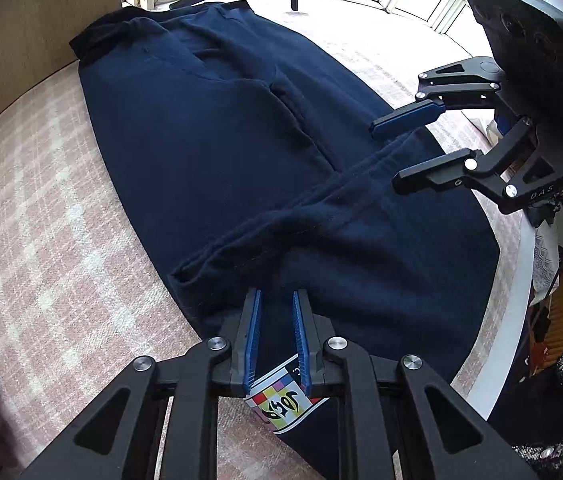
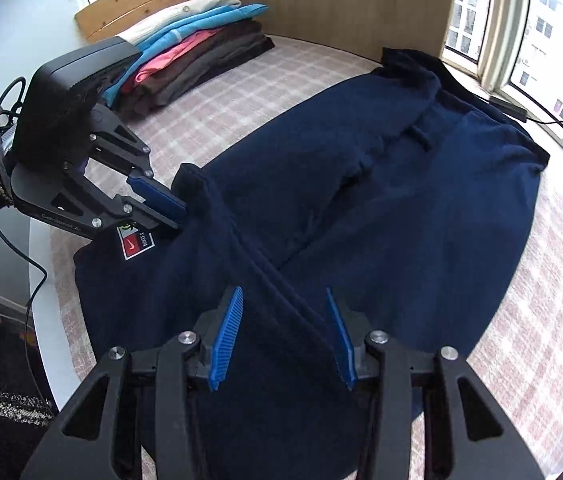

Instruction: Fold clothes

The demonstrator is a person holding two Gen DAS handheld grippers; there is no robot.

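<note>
A navy garment (image 1: 221,152) lies spread flat on the pink plaid table cover (image 1: 41,200), one sleeve (image 1: 281,224) folded diagonally across its body. My left gripper (image 1: 277,294) hovers at the garment's near edge above a colourful label (image 1: 285,400). Its blue pads stand a little apart and press on nothing. In the right wrist view the left gripper (image 2: 179,216) sits just beside the sleeve's cuff (image 2: 191,178). My right gripper (image 2: 283,292) is wide open over the garment (image 2: 401,220), straddling the sleeve's edge without touching it. It appears at the right as the right gripper (image 1: 384,156).
A stack of folded clothes (image 2: 193,52) sits at the far left corner against a wooden panel (image 2: 341,0). Windows (image 2: 541,40) run along the far side. The table's white rim (image 1: 513,300) curves close by, and a black cable (image 2: 21,240) hangs by the left hand.
</note>
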